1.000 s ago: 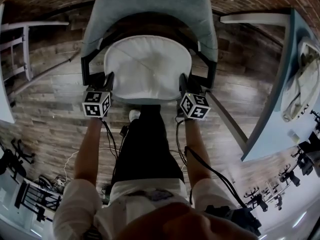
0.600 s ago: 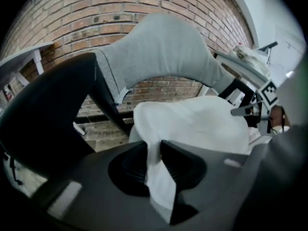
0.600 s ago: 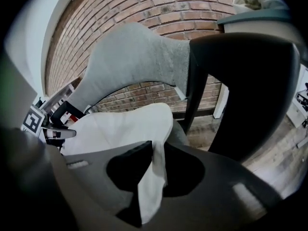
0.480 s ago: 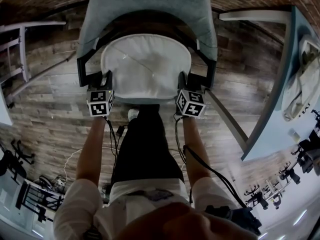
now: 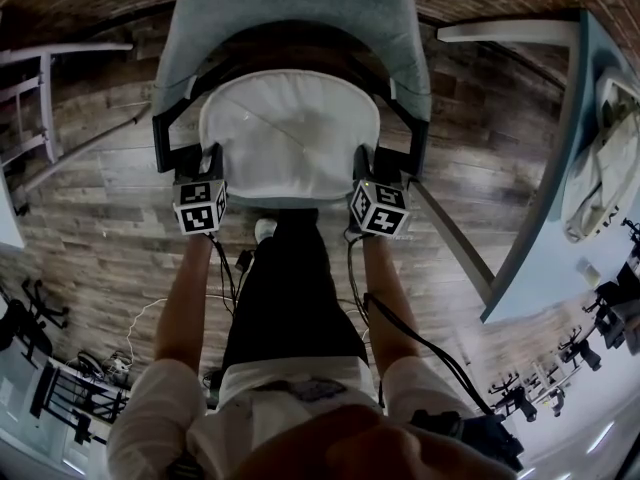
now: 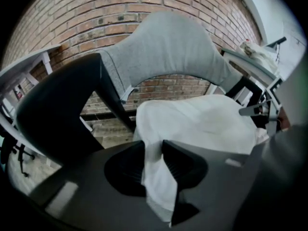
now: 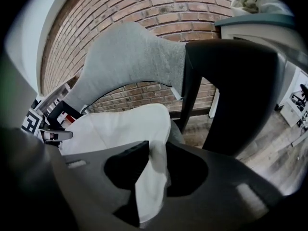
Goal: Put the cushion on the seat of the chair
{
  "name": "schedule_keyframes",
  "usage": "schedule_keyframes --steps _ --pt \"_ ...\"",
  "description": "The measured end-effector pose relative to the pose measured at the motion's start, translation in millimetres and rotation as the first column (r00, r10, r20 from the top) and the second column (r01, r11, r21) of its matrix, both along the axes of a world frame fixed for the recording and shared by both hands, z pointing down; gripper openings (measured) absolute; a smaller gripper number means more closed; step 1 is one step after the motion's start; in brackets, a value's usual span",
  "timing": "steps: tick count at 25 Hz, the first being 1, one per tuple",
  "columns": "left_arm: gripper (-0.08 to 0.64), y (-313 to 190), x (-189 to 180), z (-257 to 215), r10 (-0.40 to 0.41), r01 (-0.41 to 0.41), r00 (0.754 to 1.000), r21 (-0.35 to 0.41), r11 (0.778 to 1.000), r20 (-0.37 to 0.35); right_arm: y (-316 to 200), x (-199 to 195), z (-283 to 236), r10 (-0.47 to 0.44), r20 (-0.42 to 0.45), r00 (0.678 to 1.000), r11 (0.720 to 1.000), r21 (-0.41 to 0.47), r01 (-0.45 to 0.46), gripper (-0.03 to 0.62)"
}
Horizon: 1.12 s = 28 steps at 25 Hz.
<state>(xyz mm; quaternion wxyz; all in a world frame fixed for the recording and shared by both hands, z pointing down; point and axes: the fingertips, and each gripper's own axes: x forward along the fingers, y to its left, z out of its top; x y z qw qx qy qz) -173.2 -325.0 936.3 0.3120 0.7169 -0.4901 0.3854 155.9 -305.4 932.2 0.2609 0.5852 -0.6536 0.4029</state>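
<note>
1. The chair (image 5: 290,8) needs no shifting. The cushion (image 5: 290,133) already lies flat on its seat, so your step is a clean release.
2. Your right gripper (image 7: 156,163) has just been opening. Its jaws stand wide, and the cushion's front corner hangs between them, clear of one jaw. Draw straight back.
3. Your left gripper (image 6: 154,152) has opened less, and the fabric touches both jaws. Open further before withdrawing, or you will probably drag that corner forward.
</note>
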Motion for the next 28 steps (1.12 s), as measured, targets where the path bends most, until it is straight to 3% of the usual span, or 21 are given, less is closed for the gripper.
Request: schedule_keyframes --steps 8,15,21,28 --pt "0.123 9 -8 -1 -0.019 0.019 0.999 0.001 1.000 0.031 11 9 0 0.005 -0.018 1.000 1.000 -0.006 -0.005 0.127" --pt "0.127 16 -16 -11 -0.037 0.035 0.998 0.032 0.999 0.043 20 13 -11 0.039 -0.006 0.999 0.999 0.022 -0.039 0.127" --pt "0.127 19 -15 -23 -0.014 0.012 0.999 0.058 0.998 0.030 22 19 -26 0.055 -0.055 0.997 0.996 0.068 -0.052 0.127" --pt "0.127 31 -14 -75 0.006 -0.002 0.999 0.127 0.992 -0.031 38 -19 -72 0.014 0.080 0.997 0.993 0.112 -0.023 0.123"
